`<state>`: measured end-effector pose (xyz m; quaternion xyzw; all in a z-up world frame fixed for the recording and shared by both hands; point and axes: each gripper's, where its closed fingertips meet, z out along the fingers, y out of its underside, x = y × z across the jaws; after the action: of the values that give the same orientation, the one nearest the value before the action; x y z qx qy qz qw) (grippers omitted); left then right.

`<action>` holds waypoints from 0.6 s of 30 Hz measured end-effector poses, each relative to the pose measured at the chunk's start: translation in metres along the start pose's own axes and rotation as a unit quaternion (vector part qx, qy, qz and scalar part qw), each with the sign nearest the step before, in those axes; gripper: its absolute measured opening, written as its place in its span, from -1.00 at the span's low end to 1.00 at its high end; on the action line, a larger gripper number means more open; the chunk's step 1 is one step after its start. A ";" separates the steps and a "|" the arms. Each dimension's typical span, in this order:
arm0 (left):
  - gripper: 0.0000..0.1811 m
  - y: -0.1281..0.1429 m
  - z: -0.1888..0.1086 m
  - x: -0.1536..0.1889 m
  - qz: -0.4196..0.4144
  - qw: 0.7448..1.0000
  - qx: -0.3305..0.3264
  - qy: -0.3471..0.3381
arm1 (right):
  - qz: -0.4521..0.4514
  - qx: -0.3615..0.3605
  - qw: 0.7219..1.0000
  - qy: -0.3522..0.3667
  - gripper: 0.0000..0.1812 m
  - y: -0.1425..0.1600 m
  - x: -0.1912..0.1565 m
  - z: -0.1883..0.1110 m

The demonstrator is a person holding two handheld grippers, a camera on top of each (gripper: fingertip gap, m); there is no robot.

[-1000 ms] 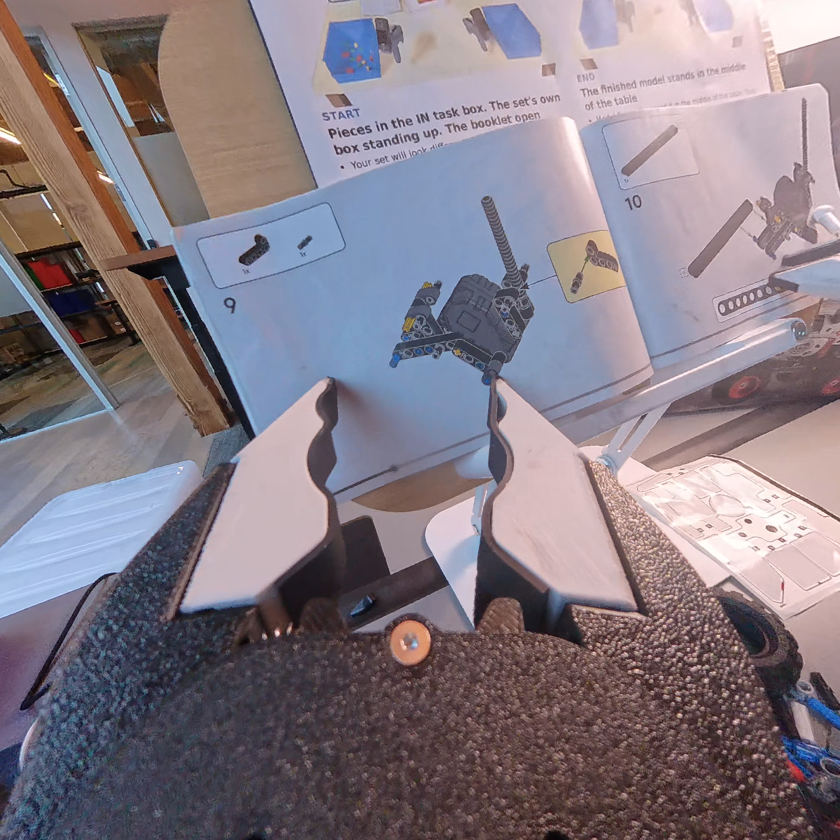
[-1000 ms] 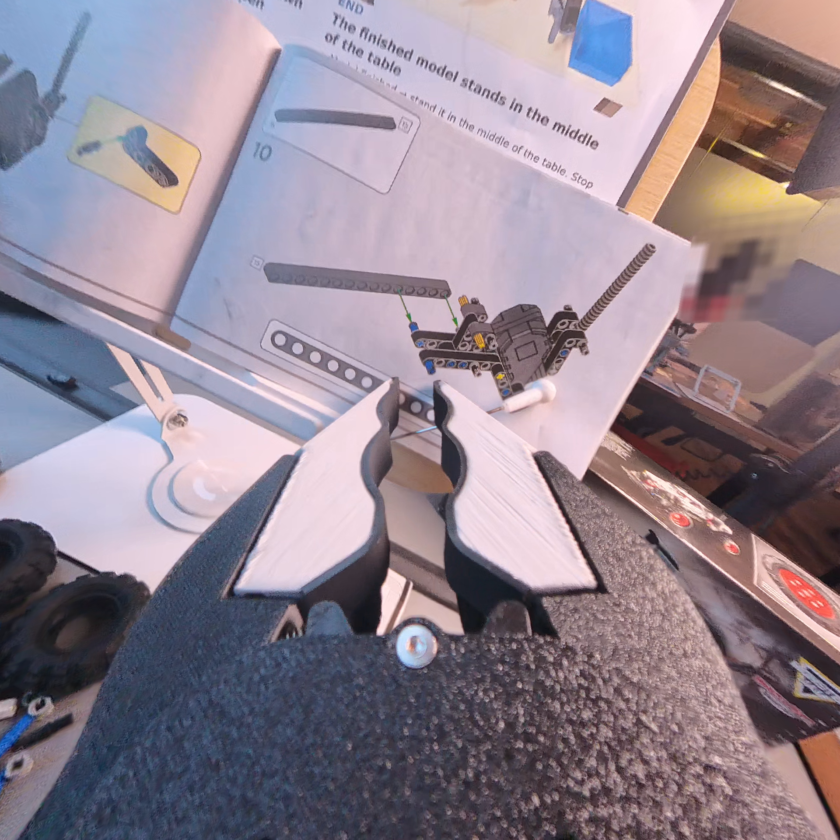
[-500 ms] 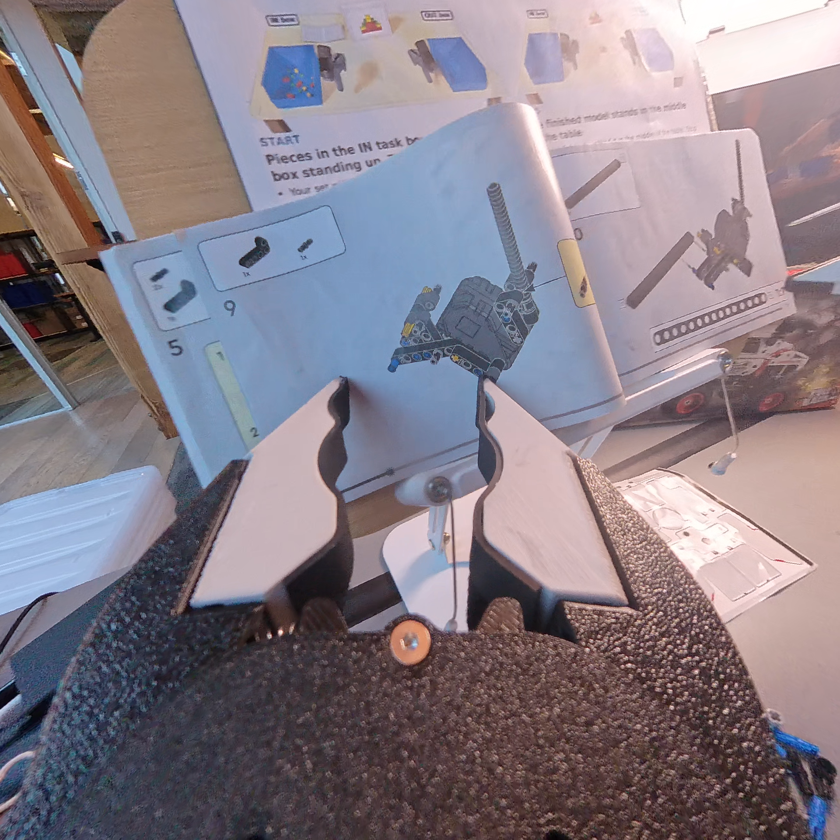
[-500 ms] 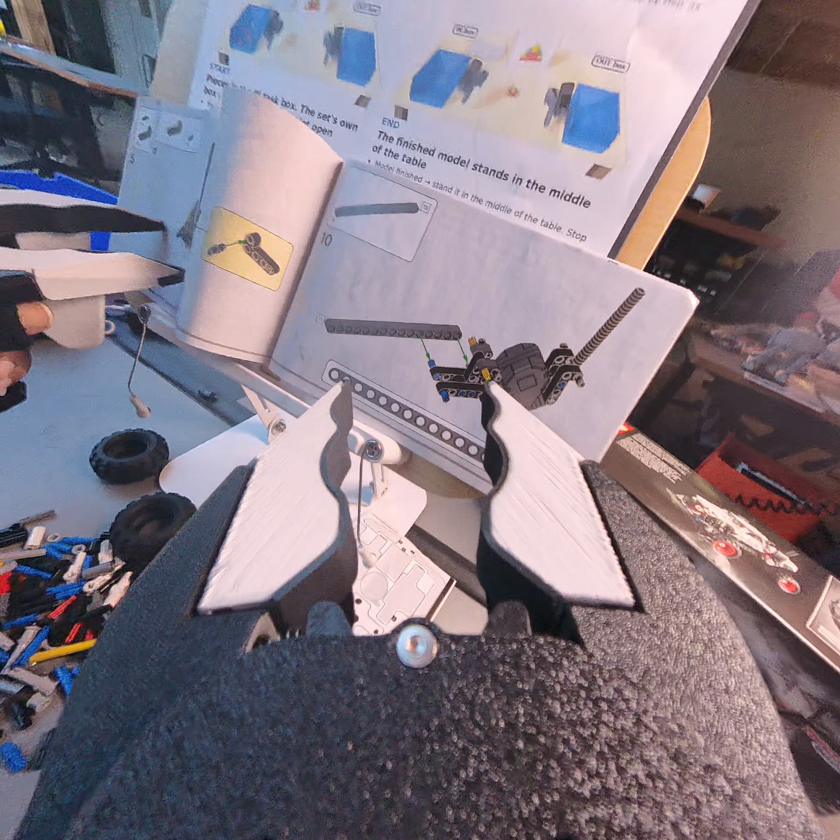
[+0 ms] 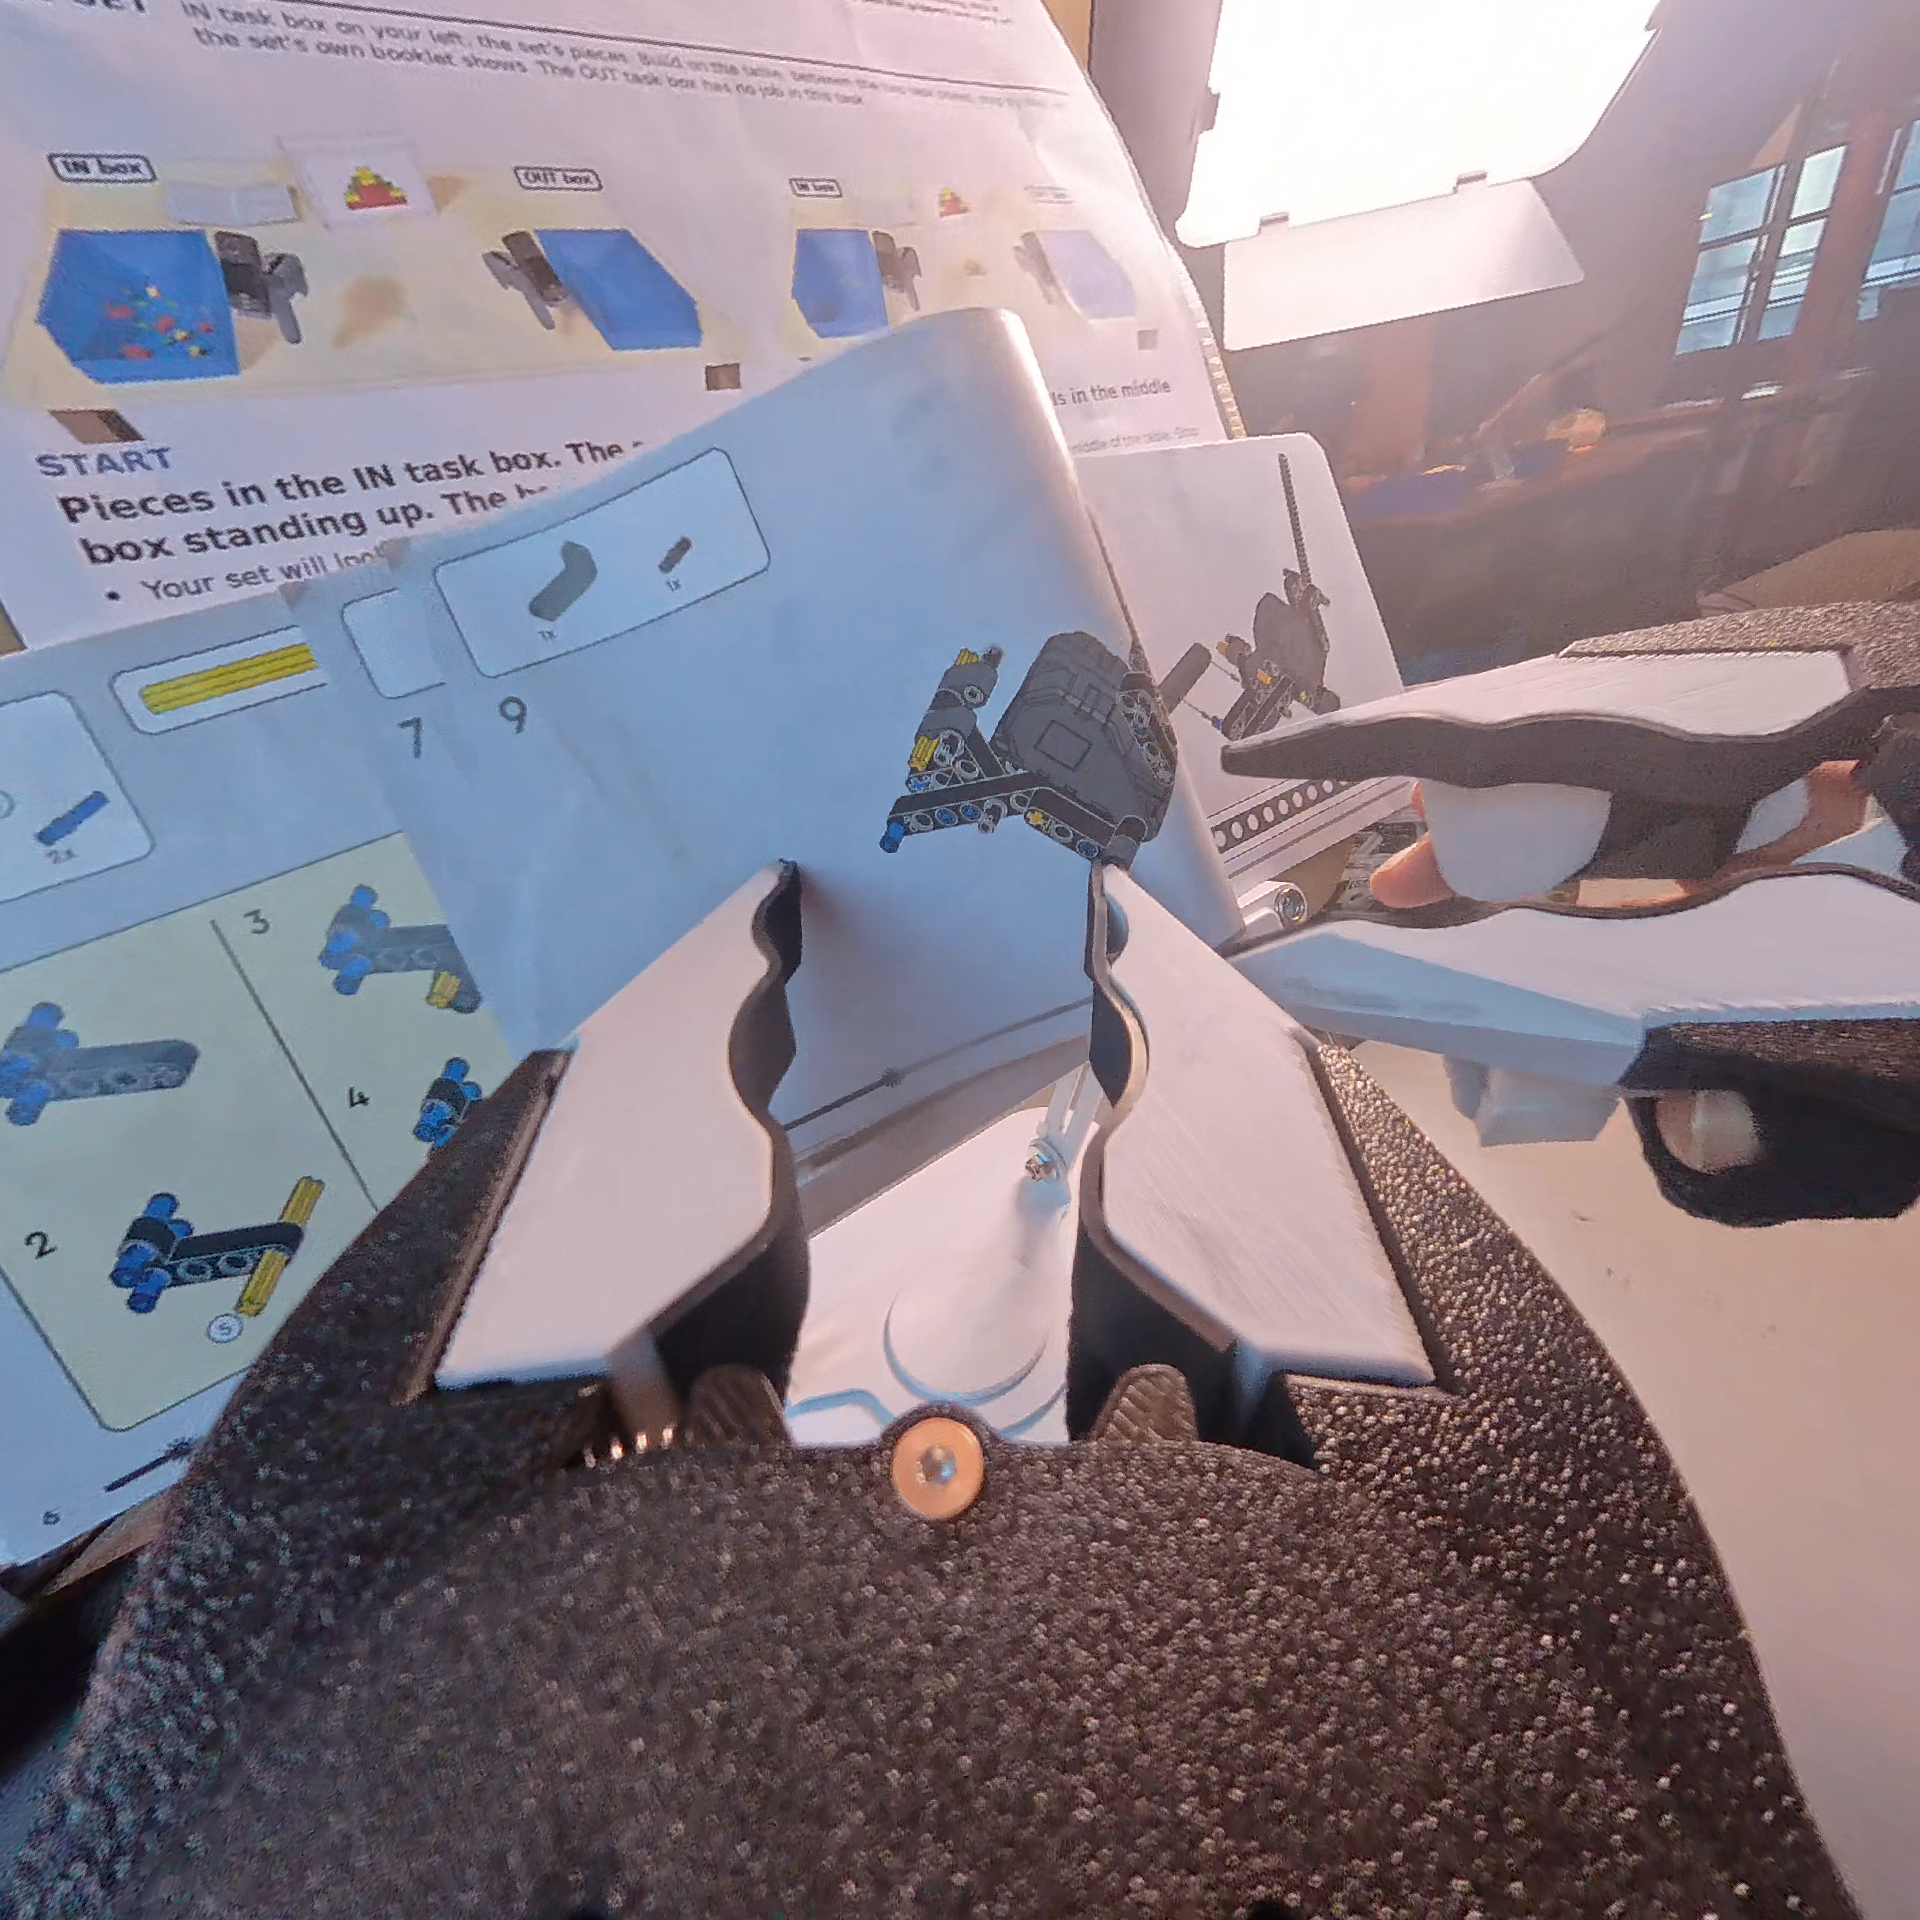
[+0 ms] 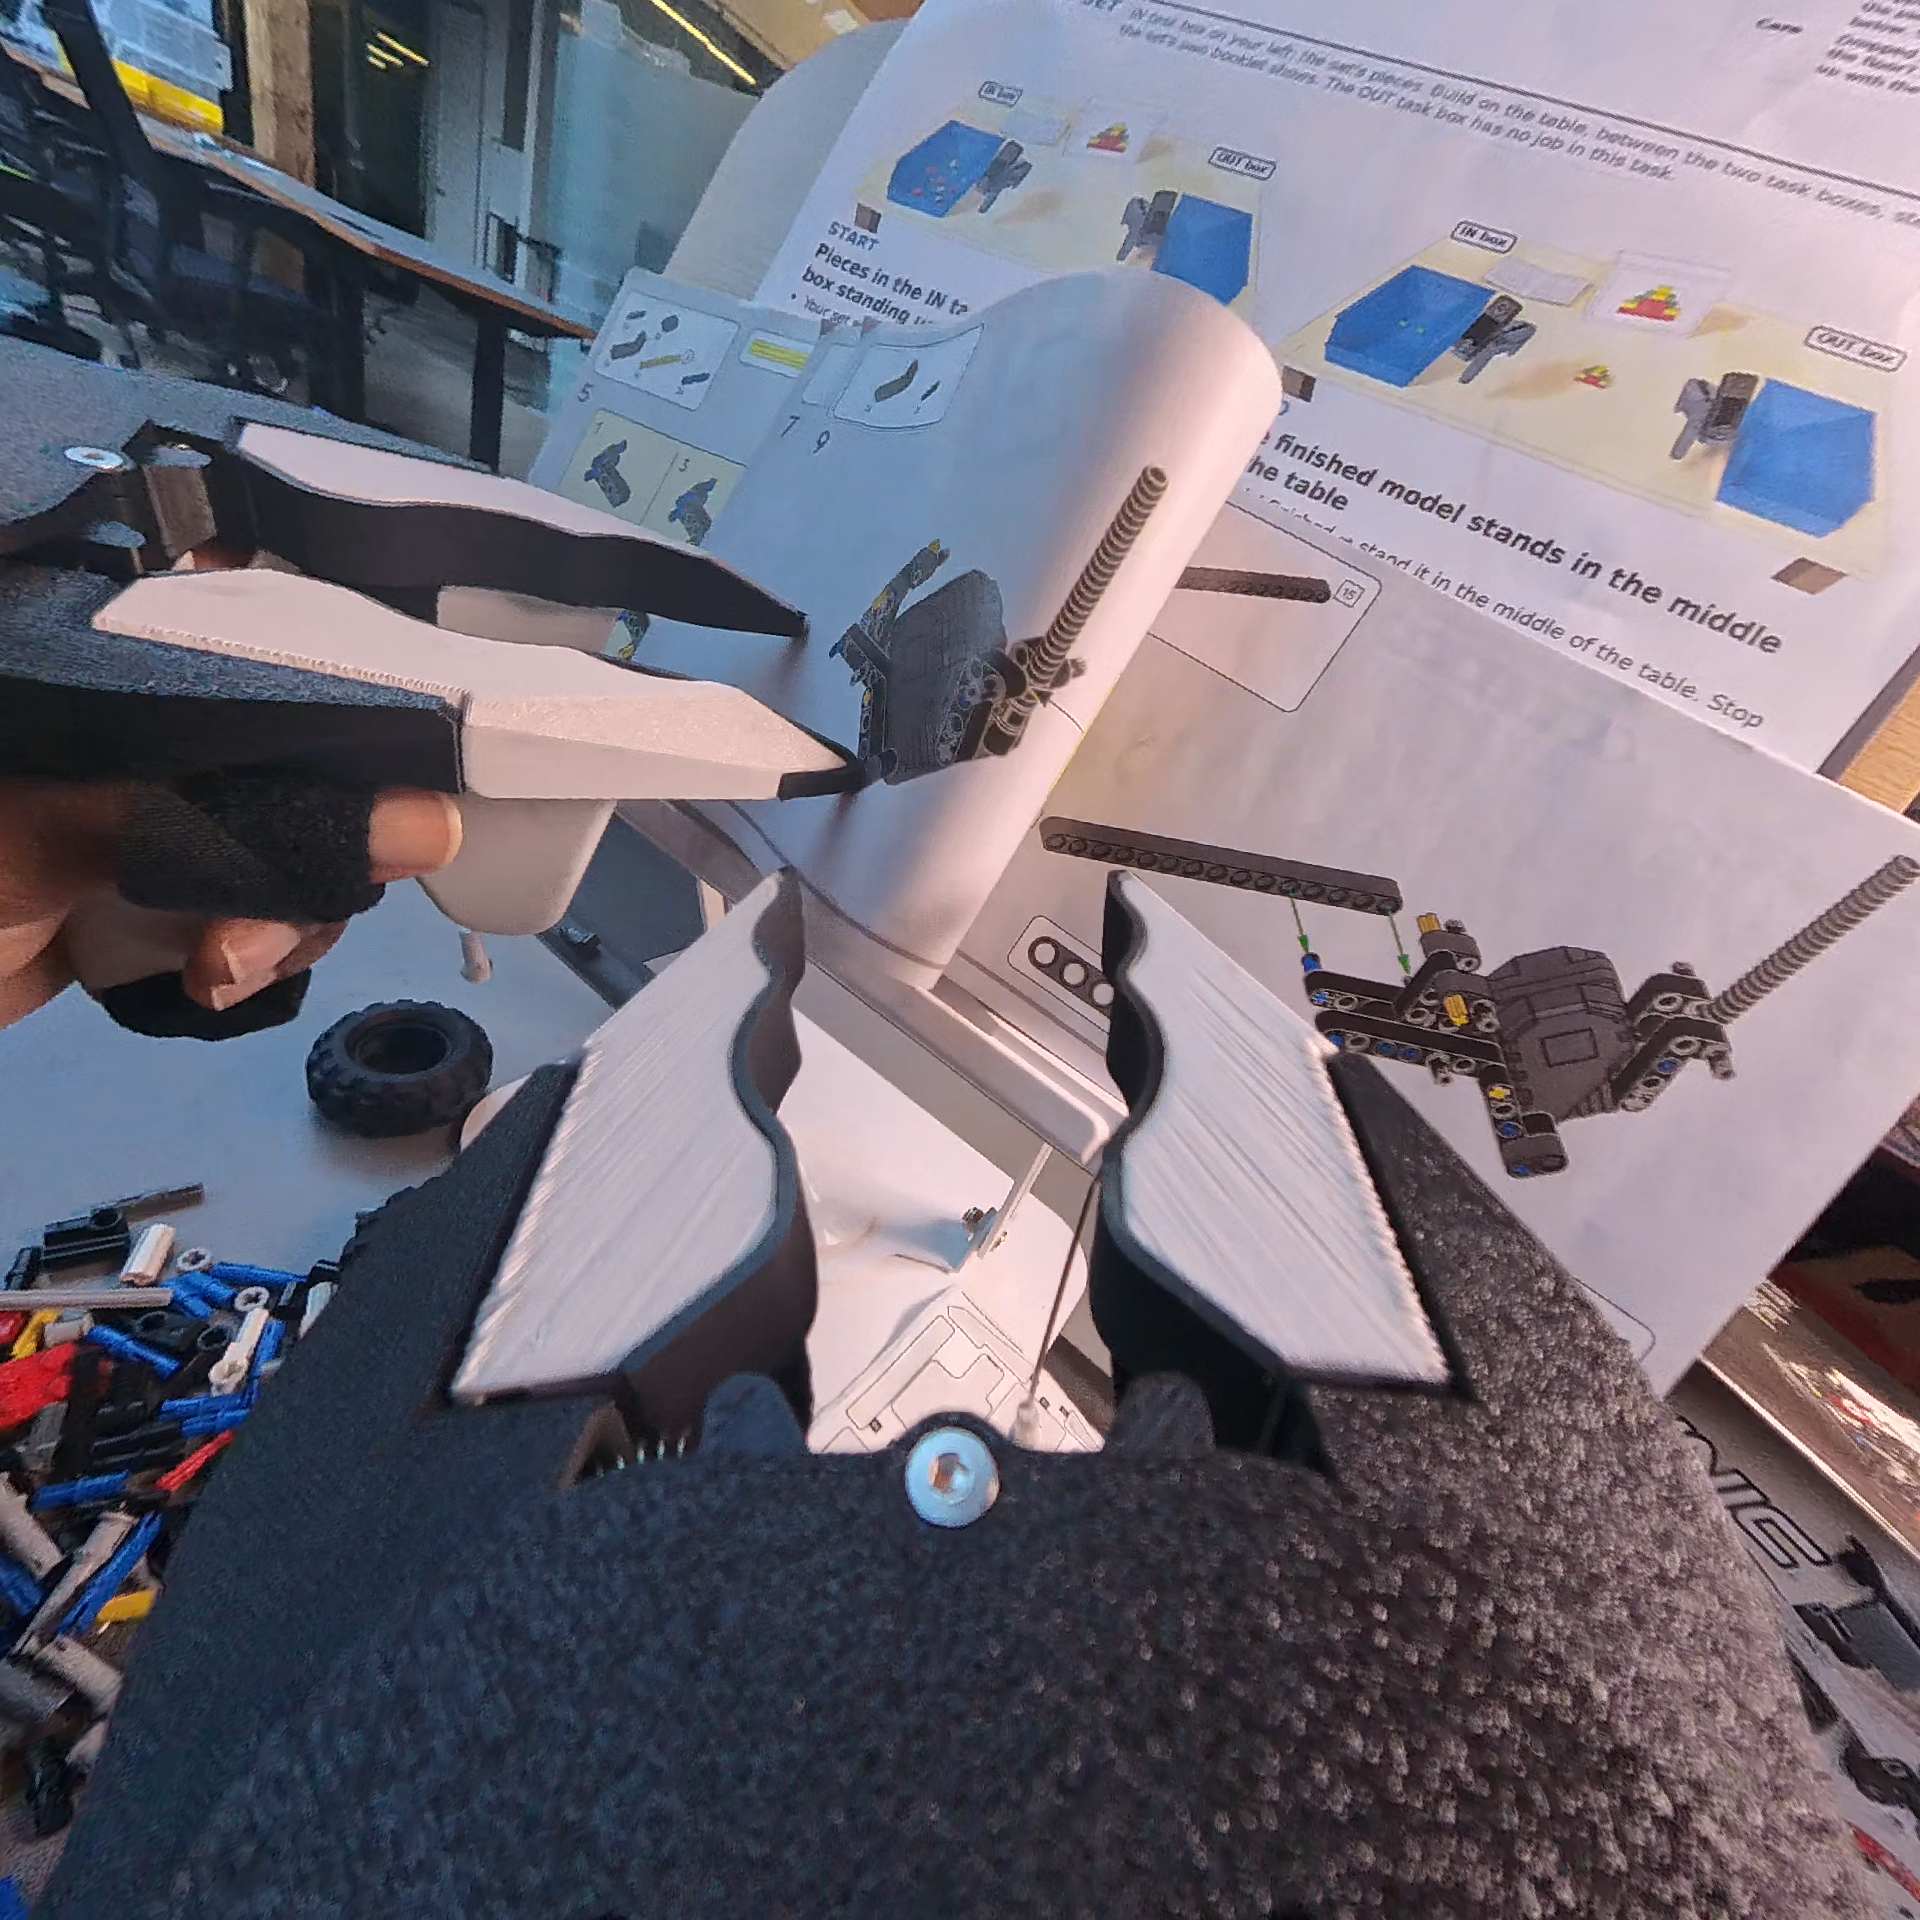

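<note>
Two tools stand wide and empty: the left tool (image 5: pixel 940 894) points at a curled page (image 5: pixel 790 665) of the propped booklet (image 6: pixel 1455 790), its tips close to the paper; the right tool (image 6: pixel 951 904) hangs before the booklet's stand (image 6: pixel 997 1060), above a counter (image 6: pixel 208 1101) with a tyre (image 6: pixel 400 1065) and loose pieces (image 6: pixel 104 1340).

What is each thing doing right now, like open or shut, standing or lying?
Left gripper: open, empty, at the curled page.
Right gripper: open, empty.
Booklet: open, propped on its stand.
Curled page: bent over, not flat.
Black tyre: lying flat on the table.
Loose pieces: heaped on the table.
</note>
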<state>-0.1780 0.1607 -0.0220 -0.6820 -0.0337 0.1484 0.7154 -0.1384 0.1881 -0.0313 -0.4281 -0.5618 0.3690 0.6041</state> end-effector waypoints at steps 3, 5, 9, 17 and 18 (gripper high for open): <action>-0.41 -0.004 -0.001 0.008 0.006 1.000 0.011 0.015 | 0.012 0.016 1.000 0.006 -0.54 -0.003 0.003 0.001; -0.42 -0.008 -0.002 0.012 0.012 0.999 0.020 0.023 | 0.026 0.028 0.999 0.017 -0.70 -0.005 0.010 -0.001; -0.43 -0.016 -0.007 0.004 0.013 0.999 0.041 0.012 | 0.068 0.033 0.997 0.025 -0.91 -0.001 0.025 -0.004; -0.43 -0.010 -0.007 -0.009 -0.046 0.997 0.037 0.043 | 0.084 0.077 0.993 -0.015 -0.49 -0.026 0.007 -0.006; -0.43 -0.012 -0.007 -0.005 -0.050 0.996 0.043 0.057 | 0.075 0.062 0.995 -0.017 -0.36 -0.025 0.003 -0.002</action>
<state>-0.1789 0.1525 -0.0103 -0.6554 -0.0205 0.0746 0.7513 -0.1374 0.1814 -0.0075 -0.4246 -0.5143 0.4546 0.5904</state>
